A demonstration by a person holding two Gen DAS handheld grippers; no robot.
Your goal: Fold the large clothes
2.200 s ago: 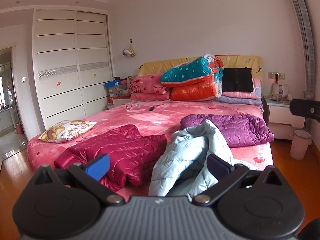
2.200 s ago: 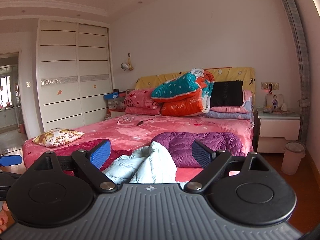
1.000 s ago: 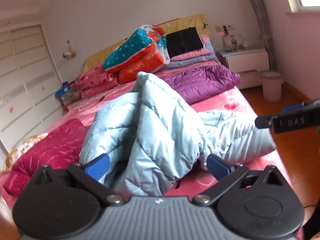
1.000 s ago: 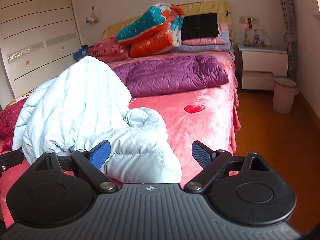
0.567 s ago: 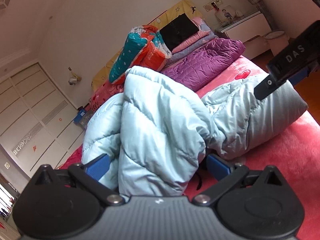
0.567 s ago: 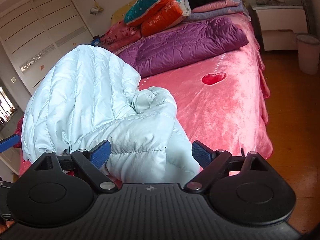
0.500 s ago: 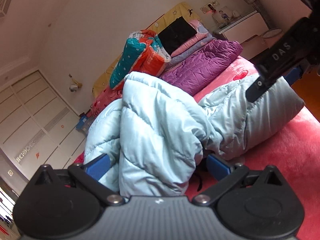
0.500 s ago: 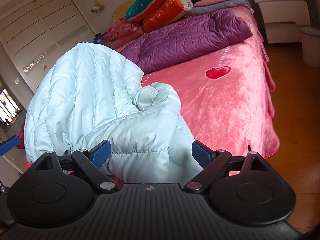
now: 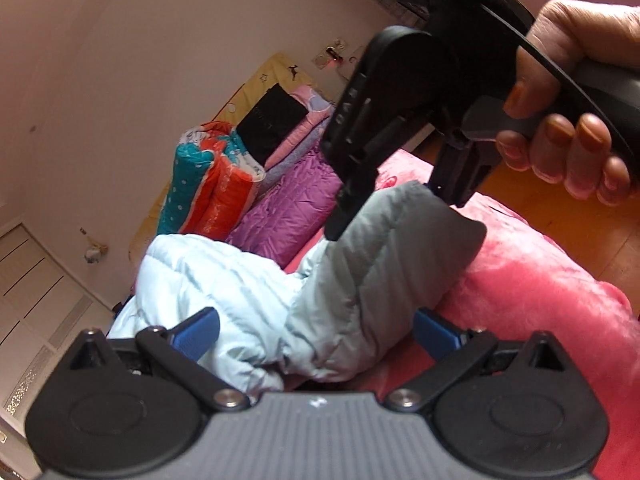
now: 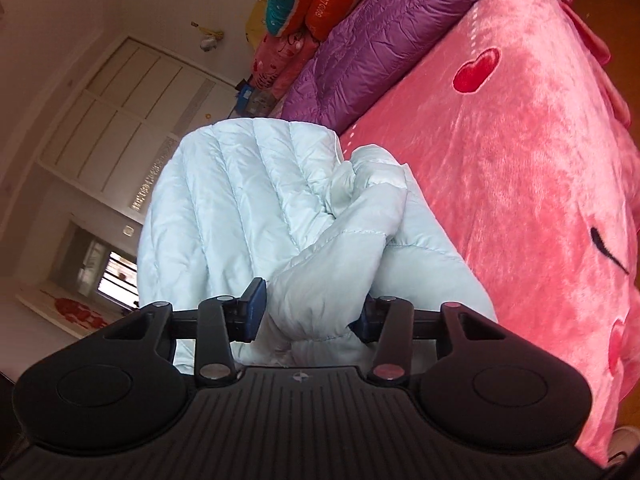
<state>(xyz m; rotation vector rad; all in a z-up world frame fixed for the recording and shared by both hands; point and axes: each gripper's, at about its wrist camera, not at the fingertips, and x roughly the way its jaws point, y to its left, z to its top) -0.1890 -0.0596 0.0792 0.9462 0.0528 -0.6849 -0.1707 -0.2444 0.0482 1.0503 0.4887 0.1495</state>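
A light blue puffer jacket (image 9: 248,292) lies crumpled near the foot of the pink bed (image 9: 532,292). My left gripper (image 9: 316,332) is open, low at the jacket's near edge, with a bunched part of the jacket between its blue pads (image 9: 196,330) and a gap on the right side. Seen from the left wrist, my right gripper (image 9: 394,214) comes down from above onto a raised fold, held by a hand (image 9: 568,128). In its own view the right gripper (image 10: 310,312) has its jaws closing, and both pads (image 10: 256,308) press on a thick fold of the jacket (image 10: 240,200).
A purple jacket (image 10: 384,28) lies further up the bed, towards the headboard. Folded quilts and pillows (image 9: 212,188) are stacked at the head. White wardrobe doors (image 10: 132,120) stand to the left. Wooden floor (image 9: 560,216) runs along the bed's right edge.
Both grippers have rolled and sunk closer to the blue jacket. The right gripper's jaws have narrowed from wide open onto a fold. The right gripper now looms large in the left wrist view.
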